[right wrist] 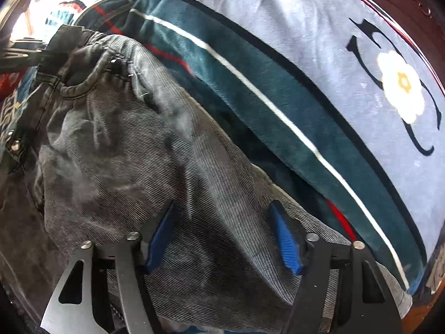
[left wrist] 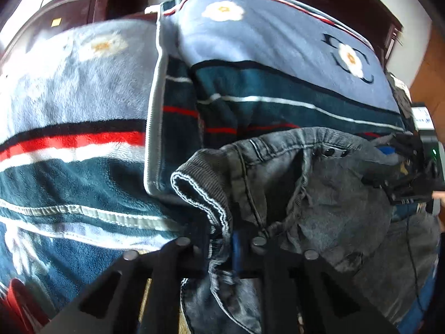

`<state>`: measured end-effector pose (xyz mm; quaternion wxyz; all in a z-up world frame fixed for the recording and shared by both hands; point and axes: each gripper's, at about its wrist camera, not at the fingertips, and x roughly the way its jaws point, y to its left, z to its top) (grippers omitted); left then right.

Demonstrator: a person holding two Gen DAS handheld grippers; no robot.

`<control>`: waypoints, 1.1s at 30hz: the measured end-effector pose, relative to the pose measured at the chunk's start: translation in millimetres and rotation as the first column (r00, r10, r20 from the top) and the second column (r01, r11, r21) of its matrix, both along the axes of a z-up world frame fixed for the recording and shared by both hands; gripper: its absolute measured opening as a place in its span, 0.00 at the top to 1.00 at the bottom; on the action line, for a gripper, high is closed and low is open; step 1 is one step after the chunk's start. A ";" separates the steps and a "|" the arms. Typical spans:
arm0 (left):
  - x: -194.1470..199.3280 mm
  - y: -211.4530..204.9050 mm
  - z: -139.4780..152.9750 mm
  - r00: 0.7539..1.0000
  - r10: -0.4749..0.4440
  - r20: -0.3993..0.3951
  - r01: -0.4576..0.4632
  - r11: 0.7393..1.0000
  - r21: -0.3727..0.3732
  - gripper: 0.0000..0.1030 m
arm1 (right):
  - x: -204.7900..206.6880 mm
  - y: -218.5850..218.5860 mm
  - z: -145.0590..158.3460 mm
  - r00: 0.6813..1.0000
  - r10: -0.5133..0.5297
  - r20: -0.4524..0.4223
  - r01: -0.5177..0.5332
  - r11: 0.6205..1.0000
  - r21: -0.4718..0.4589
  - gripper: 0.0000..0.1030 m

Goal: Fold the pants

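on the striped blanket (left wrist: 278, 89), the grey pants (left wrist: 333, 194) lie limp and heavy (likely to sag), waistband pinched at 6 o'clock by the left gripper (left wrist: 222, 247); the right gripper (right wrist: 222, 236) hovers spread.

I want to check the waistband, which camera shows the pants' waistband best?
The left wrist view: the waistband runs across mid-frame with its snap buttons and ribbed end visible, pinched in the left tool. The right wrist view shows only a bunched stretch at upper left, beyond the open right tool.
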<state>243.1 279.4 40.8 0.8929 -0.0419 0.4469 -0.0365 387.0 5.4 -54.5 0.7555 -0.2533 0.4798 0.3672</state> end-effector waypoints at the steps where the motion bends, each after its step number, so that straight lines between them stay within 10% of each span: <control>1: -5.2 0.1 2.7 1.000 0.001 0.012 -0.001 1.000 -0.008 0.89 | -0.4 -0.2 -0.6 1.000 0.003 0.004 -0.003 1.000 -0.001 0.48; 7: -43.2 1.0 33.8 0.995 -0.019 0.094 0.028 0.995 -0.093 0.90 | 8.9 -15.8 5.7 0.996 -0.061 0.061 0.061 0.998 0.006 0.52; 11: -55.2 -8.1 39.1 0.995 -0.046 0.094 0.055 0.995 -0.089 0.90 | 21.0 -20.3 -0.6 0.996 -0.076 0.047 0.078 0.996 -0.042 0.90; 24: -105.1 -17.9 57.8 0.994 -0.057 0.092 0.068 0.990 -0.120 0.90 | -27.9 -81.3 73.0 0.995 -0.049 0.084 0.041 0.995 0.087 0.93; 33: -165.2 -31.5 67.2 0.989 -0.111 0.093 0.123 0.983 -0.137 0.90 | -134.8 -113.8 128.2 0.997 -0.063 0.045 0.051 0.972 0.228 0.93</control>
